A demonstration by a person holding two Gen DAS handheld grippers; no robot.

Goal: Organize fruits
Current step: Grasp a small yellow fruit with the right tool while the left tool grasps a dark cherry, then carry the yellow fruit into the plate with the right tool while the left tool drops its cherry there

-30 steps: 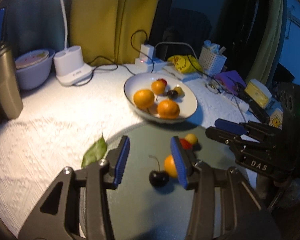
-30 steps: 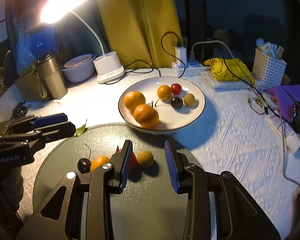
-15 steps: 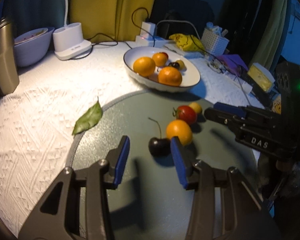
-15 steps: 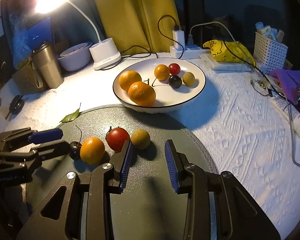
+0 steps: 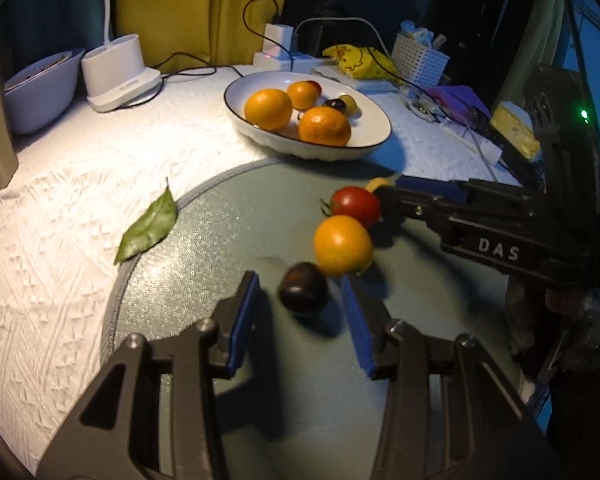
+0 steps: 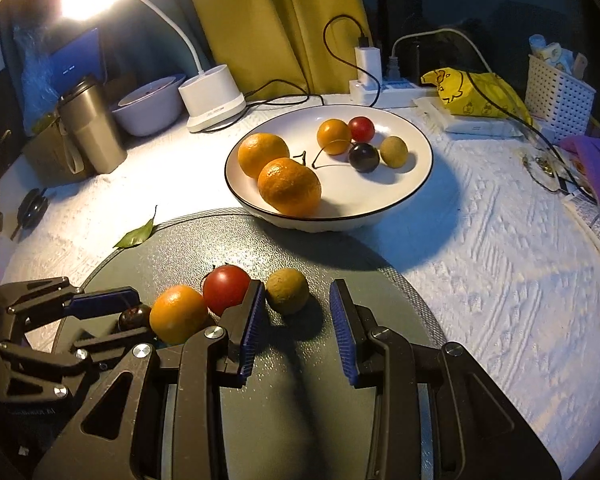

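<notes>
Four small fruits lie on a round grey-green mat (image 5: 220,240): a dark cherry (image 5: 304,294), a small orange fruit (image 5: 342,246), a red tomato (image 5: 356,206) and a tan round fruit (image 6: 287,291). My left gripper (image 5: 299,292) is open low over the mat, with the cherry between its fingertips and a gap on each side. My right gripper (image 6: 297,292) is open too; the tan fruit sits between its tips, close against the left pad (image 6: 254,320). A white bowl (image 6: 416,184) behind the mat holds two oranges and several small fruits.
A green leaf (image 5: 148,226) lies at the mat's left edge. At the back stand a white lamp base (image 6: 214,98), a steel tumbler (image 6: 90,132), a lilac bowl (image 6: 148,110), a power strip with cables (image 6: 380,88), a yellow bag (image 6: 472,88) and a white basket (image 6: 560,94).
Both grippers have sunk toward the mat and tilted further down. The cherry now lies between the left tips, the tan fruit between the right tips. Neither opening has changed.
</notes>
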